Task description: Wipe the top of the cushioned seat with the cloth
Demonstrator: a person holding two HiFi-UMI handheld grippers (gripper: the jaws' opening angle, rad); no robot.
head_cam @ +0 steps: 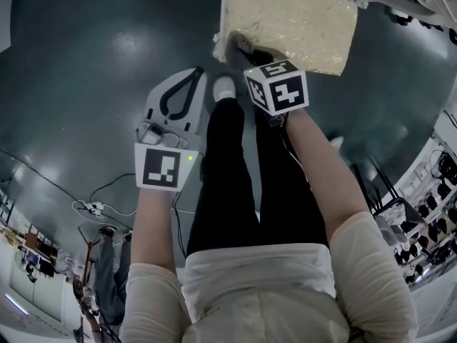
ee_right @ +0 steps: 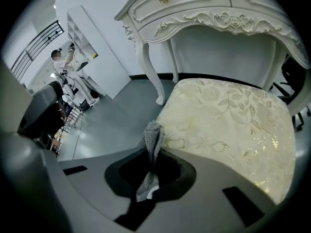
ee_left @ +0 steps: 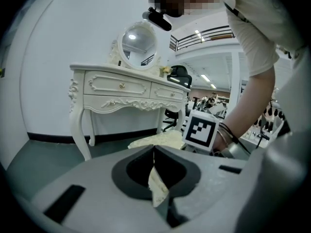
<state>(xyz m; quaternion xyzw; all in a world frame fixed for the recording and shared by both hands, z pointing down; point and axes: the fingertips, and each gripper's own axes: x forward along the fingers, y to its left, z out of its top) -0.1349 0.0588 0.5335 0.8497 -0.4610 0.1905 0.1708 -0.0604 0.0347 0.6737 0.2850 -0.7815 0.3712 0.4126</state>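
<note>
The cushioned seat (head_cam: pixel 293 20) has a cream cover with a gold leaf pattern and fills the top of the head view. My right gripper (head_cam: pixel 241 48) is at its near left corner, shut on a grey cloth (head_cam: pixel 227 48). In the right gripper view the cloth (ee_right: pixel 151 140) hangs pinched between the jaws of the right gripper (ee_right: pixel 151 152), its upper end over the seat's (ee_right: pixel 228 125) edge. My left gripper (head_cam: pixel 187 73) is held over the floor to the left of the seat, shut with nothing in it. From the left gripper (ee_left: pixel 154 152) the seat (ee_left: pixel 163 140) shows just beyond.
A white carved dressing table (ee_left: pixel 126 89) with a round mirror (ee_left: pixel 138 41) stands behind the seat, its legs (ee_right: pixel 153 72) close to the cushion. The person's white shoe (head_cam: pixel 224 88) is beside the seat. Cables (head_cam: pixel 93 206) lie on the grey floor. Another person (ee_right: pixel 63 62) stands far off.
</note>
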